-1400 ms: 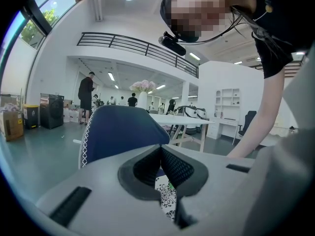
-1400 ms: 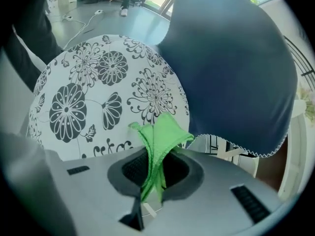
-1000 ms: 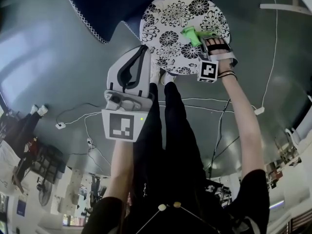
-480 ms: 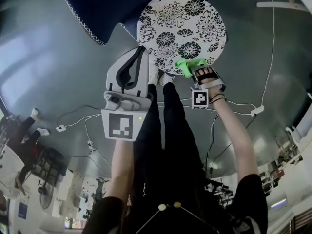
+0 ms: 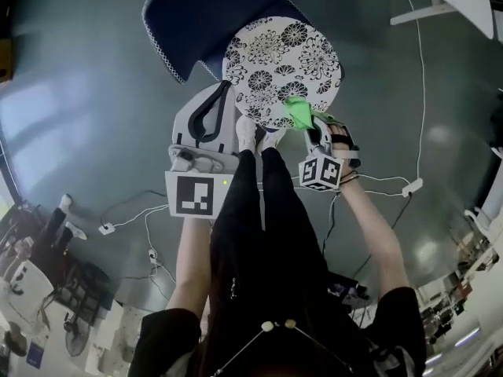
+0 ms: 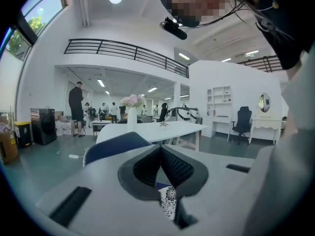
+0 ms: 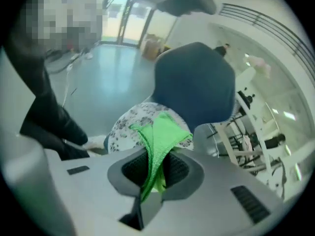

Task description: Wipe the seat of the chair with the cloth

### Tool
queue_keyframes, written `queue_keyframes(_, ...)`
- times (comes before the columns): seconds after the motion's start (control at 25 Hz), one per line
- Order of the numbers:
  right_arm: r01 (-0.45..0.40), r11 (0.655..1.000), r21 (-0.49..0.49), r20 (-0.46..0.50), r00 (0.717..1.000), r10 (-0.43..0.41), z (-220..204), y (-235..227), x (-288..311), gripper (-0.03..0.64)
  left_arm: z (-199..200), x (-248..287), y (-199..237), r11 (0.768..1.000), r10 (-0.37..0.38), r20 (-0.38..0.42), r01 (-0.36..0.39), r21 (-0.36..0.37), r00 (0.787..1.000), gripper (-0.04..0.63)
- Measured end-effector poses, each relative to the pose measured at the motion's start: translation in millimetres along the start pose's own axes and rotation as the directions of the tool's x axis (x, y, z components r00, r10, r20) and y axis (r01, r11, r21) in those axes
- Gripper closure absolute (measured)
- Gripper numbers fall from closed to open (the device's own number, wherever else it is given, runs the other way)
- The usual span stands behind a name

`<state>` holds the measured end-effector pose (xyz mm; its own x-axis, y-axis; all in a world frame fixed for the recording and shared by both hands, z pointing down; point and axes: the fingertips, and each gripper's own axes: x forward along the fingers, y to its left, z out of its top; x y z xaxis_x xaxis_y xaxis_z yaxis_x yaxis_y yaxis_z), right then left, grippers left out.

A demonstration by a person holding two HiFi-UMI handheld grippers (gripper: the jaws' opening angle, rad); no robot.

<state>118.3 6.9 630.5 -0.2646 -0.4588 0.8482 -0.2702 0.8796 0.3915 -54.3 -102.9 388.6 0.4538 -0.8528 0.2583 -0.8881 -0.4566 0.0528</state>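
The chair has a round seat (image 5: 277, 61) with a black-and-white flower print and a dark blue backrest (image 5: 206, 16). A bright green cloth (image 5: 299, 113) lies on the seat's near edge, pinched by my right gripper (image 5: 313, 129), which is shut on it. In the right gripper view the cloth (image 7: 160, 140) runs out from between the pads over the seat (image 7: 129, 124), below the backrest (image 7: 194, 85). My left gripper (image 5: 222, 93) hangs shut beside the seat's left edge, holding nothing; its tips (image 6: 160, 148) meet.
The person's black-clad legs (image 5: 267, 210) and white shoes (image 5: 247, 132) stand right at the seat's near edge. White cables (image 5: 393, 181) and a plug (image 5: 107, 228) lie on the grey floor. A white table (image 6: 152, 131) with a vase stands beyond the chair.
The right gripper has drawn the green cloth from the seat's far right across to its near edge. The head view has shifted. The left gripper stays shut in place.
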Motion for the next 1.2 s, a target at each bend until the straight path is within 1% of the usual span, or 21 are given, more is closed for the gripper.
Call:
queue_keyframes(0.04,0.032,0.994,0.103,0.041,0.999,-0.036,14.3,-22.8,-21.9,0.566,15.8,-3.6,-4.5,1.0,-0.018,-0.001,0.018,0.012,1.0,0.589)
queue_keyframes(0.08,0.054,0.977,0.207,0.086,0.994,-0.073,28.8,-45.8,-45.6,0.566,32.7,-7.3,-9.4,0.999,-0.037,-0.001,0.037,0.026,0.999,0.589)
queue_keyframes(0.16,0.085,0.914,0.396,0.163,0.973,-0.161,56.1,-90.7,-96.8,0.566,68.6,-15.7,-19.6,0.997,-0.072,0.005,0.072,0.038,0.997,0.589)
queue_keyframes(0.2,0.103,0.88,0.464,0.193,0.958,-0.214,68.9,-111.5,-123.7,0.566,86.9,-20.6,-24.3,0.996,-0.088,0.011,0.088,0.034,0.996,0.589)
queue_keyframes(0.24,0.126,0.851,0.511,0.218,0.938,-0.27,81.8,-131.5,-150.5,0.566,106.4,-25.3,-28.4,0.994,-0.102,0.024,0.101,0.029,0.994,0.589)
queue_keyframes(0.32,0.176,0.808,0.563,0.27,0.884,-0.381,108.1,-166.7,-203.3,0.566,148.7,-34.6,-36.0,0.992,-0.127,0.088,0.125,0.027,0.988,0.59)
queue_keyframes(0.36,0.185,0.788,0.588,0.302,0.853,-0.425,120.5,-179.9,-229.2,0.566,168.0,-40.1,-40.5,0.99,-0.139,0.12,0.135,0.04,0.983,0.591)
queue_keyframes(0.4,0.178,0.766,0.618,0.336,0.82,-0.462,131.6,-190.5,-254.7,0.566,183.4,-46.3,-45.4,0.988,-0.149,0.135,0.142,0.06,0.98,0.589)
queue_keyframes(0.52,0.122,0.689,0.714,0.404,0.731,-0.549,152.1,-215.2,-330.0,0.566,215.0,-66.6,-61.7,0.982,-0.163,0.097,0.152,0.113,0.982,0.589)
queue_keyframes(0.6,0.119,0.653,0.748,0.423,0.674,-0.606,157.9,-231.9,-375.6,0.566,236.6,-77.4,-69.0,0.979,-0.165,0.105,0.15,0.14,0.981,0.591)
queue_keyframes(0.68,0.124,0.618,0.776,0.432,0.61,-0.664,158.7,-245.1,-415.8,0.566,256.5,-87.7,-72.0,0.978,-0.158,0.132,0.136,0.159,0.979,0.591)
queue_keyframes(0.76,0.118,0.573,0.811,0.428,0.547,-0.719,154.5,-254.8,-451.7,0.566,275.0,-98.4,-74.3,0.978,-0.148,0.167,0.119,0.17,0.975,0.591)
queue_keyframes(0.84,0.122,0.542,0.832,0.42,0.498,-0.758,147.8,-261.3,-479.4,0.566,290.2,-108.3,-76.0,0.978,-0.137,0.198,0.101,0.181,0.971,0.589)
queue_keyframes(0.92,0.141,0.53,0.836,0.416,0.467,-0.781,143.2,-266.4,-496.6,0.566,302.8,-115.0,-72.9,0.978,-0.122,0.227,0.078,0.195,0.966,0.589)
queue_keyframes(0.96,0.151,0.525,0.837,0.412,0.457,-0.788,141.8,-268.4,-501.5,0.566,308.1,-117.8,-69.6,0.979,-0.114,0.243,0.067,0.194,0.963,0.591)
queue_keyframes(1.12,0.159,0.495,0.854,0.387,0.441,-0.81,137.7,-274.0,-507.6,0.568,324.9,-126.7,-54.4,0.986,-0.088,0.307,0.039,0.163,0.948,0.59)
queue_keyframes(1.2,0.167,0.492,0.855,0.381,0.441,-0.812,138.1,-274.4,-508.0,0.568,330.7,-129.9,-50.7,0.986,-0.083,0.323,0.031,0.162,0.943,0.591)
